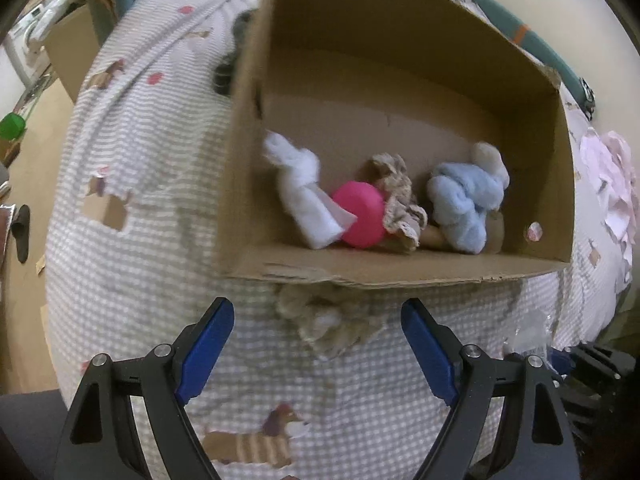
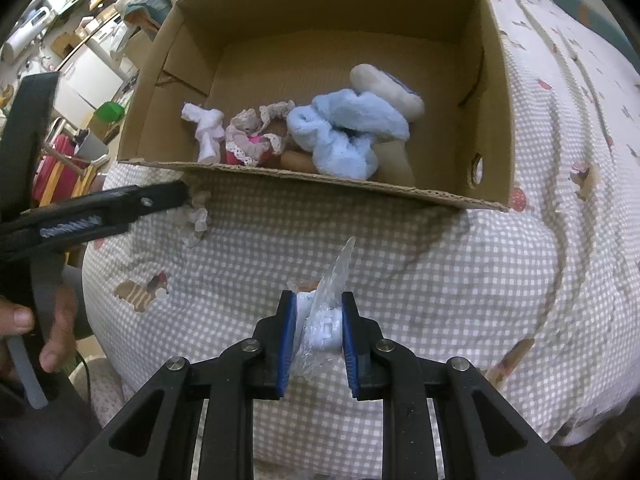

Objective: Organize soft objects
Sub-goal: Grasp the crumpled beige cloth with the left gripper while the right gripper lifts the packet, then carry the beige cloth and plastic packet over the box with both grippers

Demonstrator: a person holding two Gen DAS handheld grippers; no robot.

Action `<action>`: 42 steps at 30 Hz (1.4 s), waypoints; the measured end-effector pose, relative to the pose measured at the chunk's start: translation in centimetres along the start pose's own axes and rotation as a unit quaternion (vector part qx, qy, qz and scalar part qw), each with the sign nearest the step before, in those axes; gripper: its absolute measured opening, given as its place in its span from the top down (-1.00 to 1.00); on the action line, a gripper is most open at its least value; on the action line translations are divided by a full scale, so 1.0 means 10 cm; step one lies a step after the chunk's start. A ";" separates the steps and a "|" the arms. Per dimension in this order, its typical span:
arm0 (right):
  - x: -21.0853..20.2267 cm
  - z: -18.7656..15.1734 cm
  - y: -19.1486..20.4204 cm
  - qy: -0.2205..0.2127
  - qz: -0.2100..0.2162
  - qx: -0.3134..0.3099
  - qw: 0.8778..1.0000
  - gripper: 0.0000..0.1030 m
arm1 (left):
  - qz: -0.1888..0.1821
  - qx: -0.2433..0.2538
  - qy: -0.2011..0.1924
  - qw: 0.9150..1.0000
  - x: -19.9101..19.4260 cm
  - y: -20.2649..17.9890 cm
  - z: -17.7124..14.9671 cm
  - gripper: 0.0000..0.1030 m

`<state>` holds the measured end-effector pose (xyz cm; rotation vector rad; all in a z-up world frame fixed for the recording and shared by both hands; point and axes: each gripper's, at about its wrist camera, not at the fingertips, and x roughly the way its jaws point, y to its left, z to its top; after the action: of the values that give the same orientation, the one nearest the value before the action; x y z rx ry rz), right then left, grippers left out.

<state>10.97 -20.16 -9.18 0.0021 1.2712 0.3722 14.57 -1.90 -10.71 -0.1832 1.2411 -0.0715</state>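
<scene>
Nearest you in the right wrist view, your right claw [image 2: 319, 332] has its blue pads pressed onto a crinkled clear plastic packet [image 2: 326, 312] with something white inside; a twisted tail of film sticks up above the fingertips. In the left wrist view, your left claw [image 1: 318, 346] stands wide apart with nothing between its pads, hovering over a beige knitted bundle [image 1: 332, 320] that lies on the bed [image 1: 140, 184] just against the near wall of the cardboard box [image 1: 400, 276].

The bed fills the lower half of both frames: a puffy quilt in grey-and-white gingham, printed with striped dachshunds and small red spots. At the left edge of the right wrist view your left hand [image 2: 52, 320] grips the other tool's handle.

Past the torn, corrugated near edge, the box sits open on the quilt. Along its near inside wall lie, left to right, a knotted white cloth [image 1: 300, 192], a smooth pink round piece [image 1: 360, 214] wrapped in cream lace-trimmed fabric [image 1: 400, 196], and a fluffy pale blue plush [image 1: 464, 204] with an off-white end.

Farther off, upper left of the right wrist view, the room is cluttered: a green object [image 2: 109, 112], white furniture and scattered things, too blurred to name. Wood floor shows at the left edge of the left wrist view.
</scene>
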 end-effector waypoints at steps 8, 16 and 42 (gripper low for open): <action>0.00 0.05 0.03 -0.006 0.002 0.008 1.000 0.55 | 0.001 0.014 0.023 1.000 0.27 -0.09 -0.02 -0.19; 0.06 0.08 0.12 -0.003 0.005 -0.004 1.000 0.55 | 0.015 0.033 0.021 0.999 0.27 -0.13 -0.09 0.76; -0.12 0.21 0.42 -0.046 0.094 -0.019 0.994 0.55 | 0.025 -0.028 -0.044 0.998 -0.64 0.34 -0.43 0.79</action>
<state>11.47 -16.10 -6.61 0.1072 1.1763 0.5530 8.26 1.99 -6.73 -0.2020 1.1606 0.0147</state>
